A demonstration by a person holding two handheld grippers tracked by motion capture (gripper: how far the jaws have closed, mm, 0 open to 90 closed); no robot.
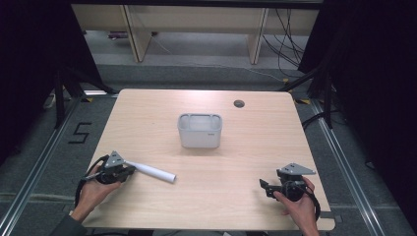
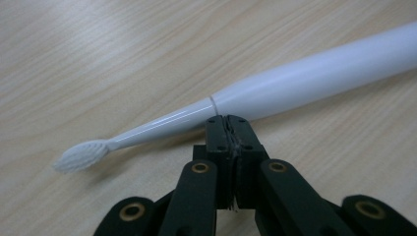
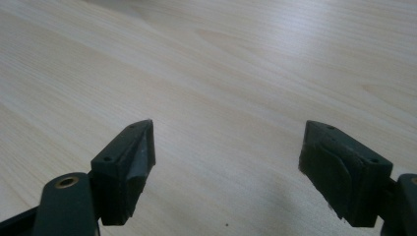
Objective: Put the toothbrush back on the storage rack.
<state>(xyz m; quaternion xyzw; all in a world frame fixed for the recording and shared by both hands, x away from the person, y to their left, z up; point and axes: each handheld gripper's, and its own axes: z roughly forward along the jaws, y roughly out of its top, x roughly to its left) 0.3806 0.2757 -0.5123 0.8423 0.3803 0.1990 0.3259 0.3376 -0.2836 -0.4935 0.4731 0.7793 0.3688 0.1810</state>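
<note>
A pale wooden tabletop (image 1: 147, 113) takes up most of the scene, with a small round cable hole (image 1: 239, 103) near its far edge, right of centre. Grey floor surrounds it, and a "5" mark (image 1: 79, 132) sits on the floor to the left.

Near the middle of the tabletop stands a white box-shaped container (image 1: 199, 130), open at the top, well apart from both hands.

At the near left, a white electric toothbrush (image 1: 153, 171) lies flat on the wood, its thick handle end pointing toward the centre of the tabletop and its thin neck toward the left gripper (image 1: 129, 167). In the left gripper view the toothbrush (image 2: 305, 78) stretches across the wood with its bristle head (image 2: 81, 156) at the lower left; the gripper's (image 2: 229, 122) fingers are pressed together, their tips just at the neck near the seam where it meets the handle, not pinching it. A hand (image 1: 96, 189) holds this gripper.

At the near right, the other hand (image 1: 297, 204) holds the right gripper (image 1: 264, 185) low over bare wood, pointing left. In the right gripper view its (image 3: 226, 147) fingers (image 3: 129, 162) are spread wide apart above the tabletop (image 3: 221, 64).
</note>
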